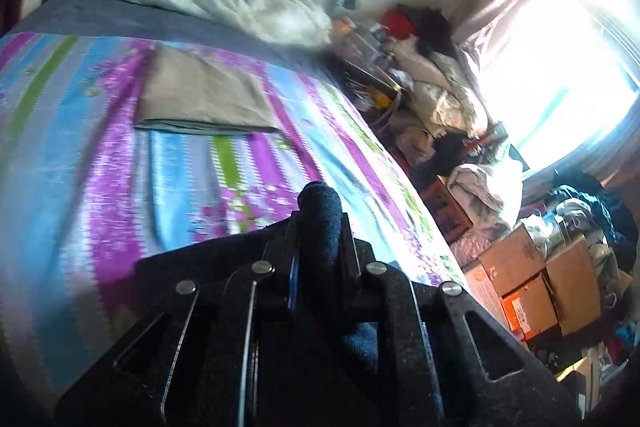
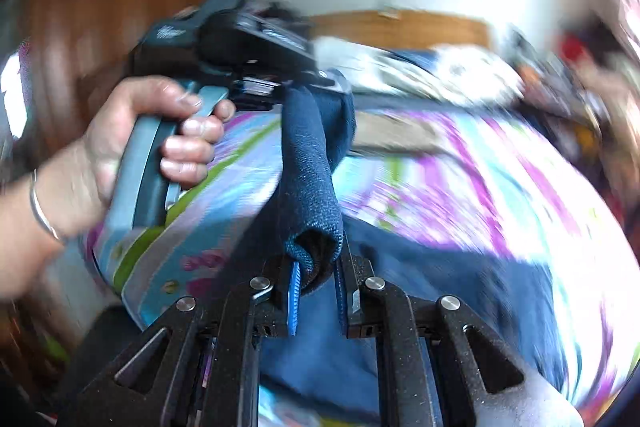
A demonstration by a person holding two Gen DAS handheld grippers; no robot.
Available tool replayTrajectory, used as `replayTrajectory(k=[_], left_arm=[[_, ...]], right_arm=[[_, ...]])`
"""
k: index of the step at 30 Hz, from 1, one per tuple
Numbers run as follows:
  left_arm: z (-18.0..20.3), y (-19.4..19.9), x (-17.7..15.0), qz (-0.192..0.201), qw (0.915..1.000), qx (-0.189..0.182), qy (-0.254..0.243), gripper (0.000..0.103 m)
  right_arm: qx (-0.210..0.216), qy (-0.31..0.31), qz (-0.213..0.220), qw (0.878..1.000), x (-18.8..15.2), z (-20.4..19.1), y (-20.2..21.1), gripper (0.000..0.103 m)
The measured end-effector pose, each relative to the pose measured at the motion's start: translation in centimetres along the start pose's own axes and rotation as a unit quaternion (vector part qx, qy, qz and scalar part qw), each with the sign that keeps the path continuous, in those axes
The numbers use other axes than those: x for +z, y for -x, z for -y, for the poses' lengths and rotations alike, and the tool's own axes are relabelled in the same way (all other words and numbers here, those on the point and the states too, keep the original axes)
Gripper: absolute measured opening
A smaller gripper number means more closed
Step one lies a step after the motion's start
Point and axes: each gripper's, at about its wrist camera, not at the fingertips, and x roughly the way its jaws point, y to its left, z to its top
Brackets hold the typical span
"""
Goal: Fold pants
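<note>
Fingers of the right gripper [image 2: 318, 267] are pinching a rolled edge of the navy pants [image 2: 310, 179], and that strip is running tight toward 12 o'clock to the left gripper [image 2: 312, 83], squeezed in a hand [image 2: 132, 147] and clamping the far end. In the left view the left gripper [image 1: 320, 223] is likewise gripping navy cloth. Both are sharing one edge over the bed [image 2: 460, 187], while the rest is trailing toward 5 o'clock; neither looks nearer.
</note>
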Motion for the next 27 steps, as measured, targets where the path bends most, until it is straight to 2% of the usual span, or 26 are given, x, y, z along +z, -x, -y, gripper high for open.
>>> replayTrajectory(k=[3, 5, 7, 8, 9, 10, 11, 12, 15, 16, 17, 18, 19, 20, 21, 23, 25, 26, 27], left_arm=[[5.7, -6.4, -1.3, -0.041, 0.9984, -0.019, -0.033, 0.015], [9.0, -12.5, -3.5, -0.088, 0.9945, -0.021, -0.052, 0.015], [11.0, -17.9, -5.7, -0.13, 0.9889, -0.009, -0.071, 0.015], [11.9, -20.7, -7.1, -0.157, 0.9825, 0.006, -0.101, 0.016], [12.5, -24.1, -8.9, -0.192, 0.9719, 0.035, -0.132, 0.016], [12.2, -25.6, -10.2, -0.211, 0.9665, 0.046, -0.138, 0.021], [12.2, -26.5, -10.9, -0.218, 0.9651, 0.05, -0.137, 0.028], [12.2, -26.8, -11.1, -0.21, 0.9672, 0.052, -0.133, 0.032], [12.2, -25.8, -9.6, -0.175, 0.9776, 0.032, -0.113, 0.048], [12.1, -25.4, -8.9, -0.163, 0.9796, 0.035, -0.112, 0.056], [12.0, -25.1, -8.2, -0.146, 0.9814, 0.045, -0.116, 0.066], [11.6, -24.5, -7.3, -0.113, 0.9825, 0.069, -0.13, 0.07], [11.5, -24.5, -6.6, -0.093, 0.9818, 0.094, -0.136, 0.074], [11.0, -24.5, -5.7, -0.081, 0.9809, 0.117, -0.133, 0.074], [10.0, -24.0, -4.9, -0.074, 0.9812, 0.134, -0.117, 0.073], [9.4, -23.0, -4.9, -0.064, 0.9848, 0.13, -0.096, 0.074], [9.5, -21.4, -5.7, -0.059, 0.9849, 0.123, -0.107, 0.075], [9.5, -20.6, -6.5, -0.057, 0.9838, 0.122, -0.118, 0.075], [8.7, -19.5, -7.4, -0.057, 0.9826, 0.122, -0.128, 0.075]], right_arm=[[-0.031, -0.116, 0.003, 0.993, -2.7, 8.0, 2.9, 0.015], [-0.05, -0.2, -0.005, 0.978, -5.6, 12.9, 3.9, 0.015], [-0.054, -0.294, -0.017, 0.954, -9.1, 17.5, 4.2, 0.015], [-0.045, -0.337, -0.029, 0.94, -10.9, 19.5, 3.9, 0.015], [-0.03, -0.377, -0.047, 0.925, -12.7, 21.0, 3.1, 0.015], [-0.015, -0.413, -0.05, 0.909, -14.1, 22.4, 2.8, 0.015], [0.007, -0.439, -0.045, 0.897, -15.2, 23.4, 2.9, 0.015], [0.023, -0.453, -0.039, 0.89, -15.6, 23.9, 3.0, 0.015], [0.034, -0.448, -0.028, 0.893, -15.5, 24.2, 3.7, 0.015], [0.043, -0.458, -0.025, 0.887, -15.8, 24.5, 3.8, 0.015], [0.055, -0.478, -0.022, 0.876, -16.4, 24.8, 3.7, 0.015], [0.068, -0.504, -0.02, 0.861, -17.5, 25.7, 3.7, 0.015], [0.083, -0.534, -0.019, 0.841, -18.7, 26.5, 3.7, 0.015], [0.098, -0.555, -0.015, 0.826, -19.5, 27.0, 3.6, 0.015], [0.106, -0.563, -0.017, 0.82, -19.4, 26.8, 3.5, 0.015], [0.1, -0.552, -0.027, 0.827, -19.0, 27.1, 3.7, 0.019], [0.085, -0.546, -0.025, 0.833, -18.6, 27.2, 5.1, 0.025], [0.064, -0.537, -0.024, 0.841, -18.3, 27.2, 5.8, 0.031], [0.008, -0.516, -0.028, 0.856, -17.9, 27.2, 7.1, 0.039]])
